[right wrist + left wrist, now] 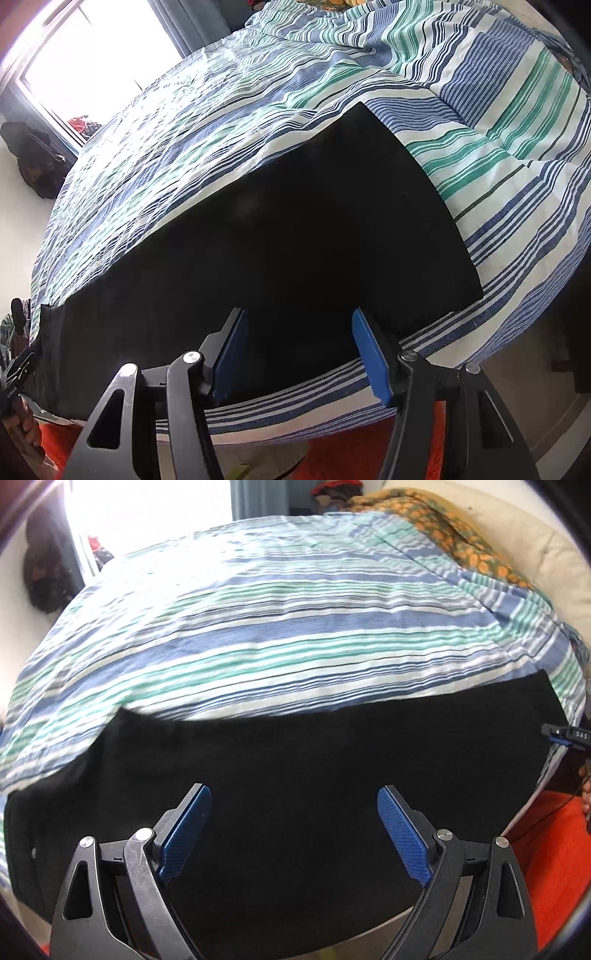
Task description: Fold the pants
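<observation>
The black pants (pixel 295 775) lie flat along the near edge of the striped bed (pixel 258 635), within reach. My left gripper (pixel 293 827) and right gripper (pixel 299 350) hover wide, empty, above them.

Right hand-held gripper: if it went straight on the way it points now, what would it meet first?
Most likely the black pants lying flat on the striped bedspread. The right hand-held gripper is open and empty; its height above the fabric is unclear.
</observation>
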Available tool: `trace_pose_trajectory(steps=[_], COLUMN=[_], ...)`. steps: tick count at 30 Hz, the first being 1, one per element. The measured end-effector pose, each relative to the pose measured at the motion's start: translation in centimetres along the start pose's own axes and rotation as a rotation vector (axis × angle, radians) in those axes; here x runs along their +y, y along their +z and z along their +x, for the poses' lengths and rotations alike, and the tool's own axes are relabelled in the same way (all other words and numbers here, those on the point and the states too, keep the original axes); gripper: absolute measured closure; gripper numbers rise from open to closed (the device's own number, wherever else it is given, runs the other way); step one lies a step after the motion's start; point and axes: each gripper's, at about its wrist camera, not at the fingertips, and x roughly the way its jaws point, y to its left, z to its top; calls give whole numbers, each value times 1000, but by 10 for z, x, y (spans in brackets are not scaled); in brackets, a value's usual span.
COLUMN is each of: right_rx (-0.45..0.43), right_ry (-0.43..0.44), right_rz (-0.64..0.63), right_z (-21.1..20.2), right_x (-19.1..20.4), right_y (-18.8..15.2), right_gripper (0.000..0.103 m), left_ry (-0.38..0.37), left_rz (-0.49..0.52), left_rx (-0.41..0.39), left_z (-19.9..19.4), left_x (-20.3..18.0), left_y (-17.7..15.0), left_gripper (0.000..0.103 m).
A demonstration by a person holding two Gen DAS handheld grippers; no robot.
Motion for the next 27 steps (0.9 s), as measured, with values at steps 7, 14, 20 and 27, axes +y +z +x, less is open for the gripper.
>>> trace_pose_trajectory(steps=[7,14,20,27], right_rx=[-10,-33,-236,-265], right_ry=[30,71,251,417], right_rz=[27,60,241,649], right_z=[-4,-12,-48,-58], right_x=[-7,-18,-54,-137], right_y=[1,0,-13,-40], right_gripper=[44,44,44,43], left_ry=[-27,-14,-45,-47], left_rz=[92,215,183,174], left_rx=[57,126,107,106], left_z=[53,73,56,58], left_x=[-102,-150,-145,-143], left_y=[60,15,-21,-23], left_gripper=[10,10,9,5])
